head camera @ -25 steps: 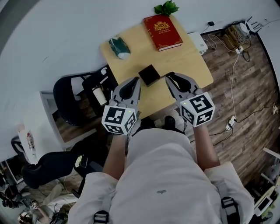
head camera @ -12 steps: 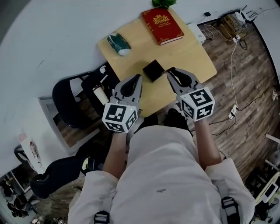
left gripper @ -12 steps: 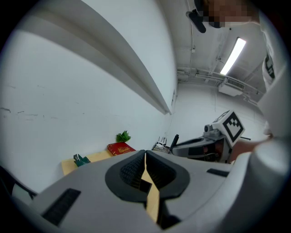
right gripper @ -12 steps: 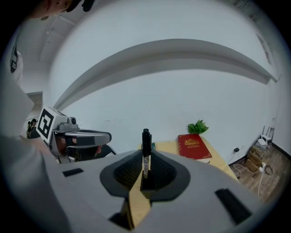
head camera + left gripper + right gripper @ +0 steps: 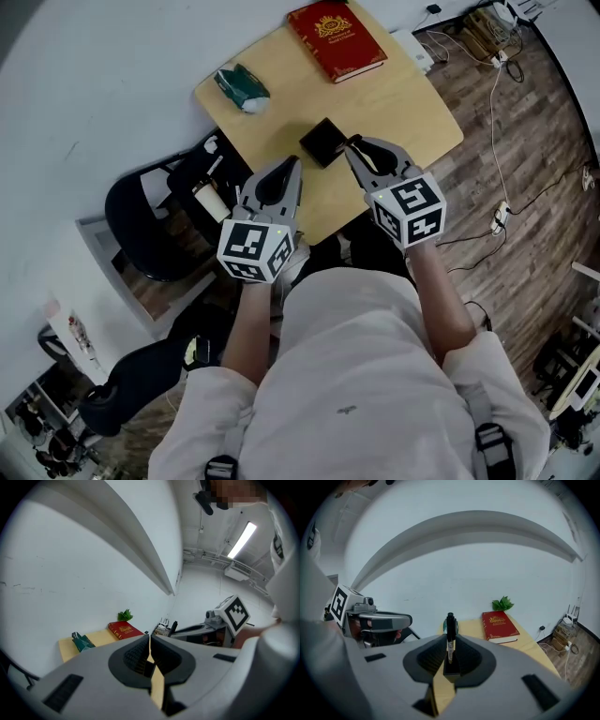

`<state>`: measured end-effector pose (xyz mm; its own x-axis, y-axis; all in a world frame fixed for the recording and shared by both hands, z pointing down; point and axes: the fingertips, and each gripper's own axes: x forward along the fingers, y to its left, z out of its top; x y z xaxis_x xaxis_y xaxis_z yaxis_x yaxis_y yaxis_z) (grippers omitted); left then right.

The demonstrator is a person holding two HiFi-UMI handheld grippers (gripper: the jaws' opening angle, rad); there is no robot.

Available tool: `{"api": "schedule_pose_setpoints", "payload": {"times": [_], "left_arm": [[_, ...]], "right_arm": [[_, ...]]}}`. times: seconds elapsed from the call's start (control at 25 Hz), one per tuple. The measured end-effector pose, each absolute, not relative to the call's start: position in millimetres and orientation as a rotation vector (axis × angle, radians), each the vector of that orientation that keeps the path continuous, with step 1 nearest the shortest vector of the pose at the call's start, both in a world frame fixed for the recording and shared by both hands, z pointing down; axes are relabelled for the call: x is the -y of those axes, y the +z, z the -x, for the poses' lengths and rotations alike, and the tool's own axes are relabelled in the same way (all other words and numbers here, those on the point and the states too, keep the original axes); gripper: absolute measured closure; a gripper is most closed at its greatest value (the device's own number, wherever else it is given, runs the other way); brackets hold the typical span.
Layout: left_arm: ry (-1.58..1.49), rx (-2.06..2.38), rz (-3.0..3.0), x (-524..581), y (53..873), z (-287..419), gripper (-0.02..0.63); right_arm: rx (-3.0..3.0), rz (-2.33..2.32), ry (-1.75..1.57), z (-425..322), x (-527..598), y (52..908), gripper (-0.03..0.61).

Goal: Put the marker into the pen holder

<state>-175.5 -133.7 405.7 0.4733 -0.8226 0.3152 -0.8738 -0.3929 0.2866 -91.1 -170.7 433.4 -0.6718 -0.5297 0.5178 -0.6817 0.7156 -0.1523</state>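
Note:
In the right gripper view a black marker (image 5: pixel 449 634) with a pale band stands upright between the jaw tips, and my right gripper (image 5: pixel 449 645) is shut on it. Below the tips, through the gap, shows the black square pen holder (image 5: pixel 451 667). In the head view the holder (image 5: pixel 322 142) sits near the front of the wooden table (image 5: pixel 403 103), with the right gripper (image 5: pixel 351 145) just to its right. My left gripper (image 5: pixel 292 165) hangs over the table's front edge, left of the holder, shut with nothing in it (image 5: pixel 149 637).
A red book (image 5: pixel 336 36) lies at the table's far side and a green pack (image 5: pixel 240 86) at its far left. A black chair (image 5: pixel 150 225) stands left of the table. Cables and a power strip (image 5: pixel 487 37) lie on the wood floor at right.
The right gripper with the marker has come closer to the pen holder. The head view has shifted, so the table sits higher and further left. The left gripper has hardly moved.

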Motion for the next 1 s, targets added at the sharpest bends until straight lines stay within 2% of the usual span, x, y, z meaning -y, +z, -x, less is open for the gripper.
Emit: {"api": "schedule_pose_setpoints", "payload": {"times": [1.0], "left_arm": [[0.247, 1.31, -2.291, 144, 465, 168, 0.604]], "right_arm": [[2.351, -0.929, 0.521, 117, 190, 533, 0.525]]}}
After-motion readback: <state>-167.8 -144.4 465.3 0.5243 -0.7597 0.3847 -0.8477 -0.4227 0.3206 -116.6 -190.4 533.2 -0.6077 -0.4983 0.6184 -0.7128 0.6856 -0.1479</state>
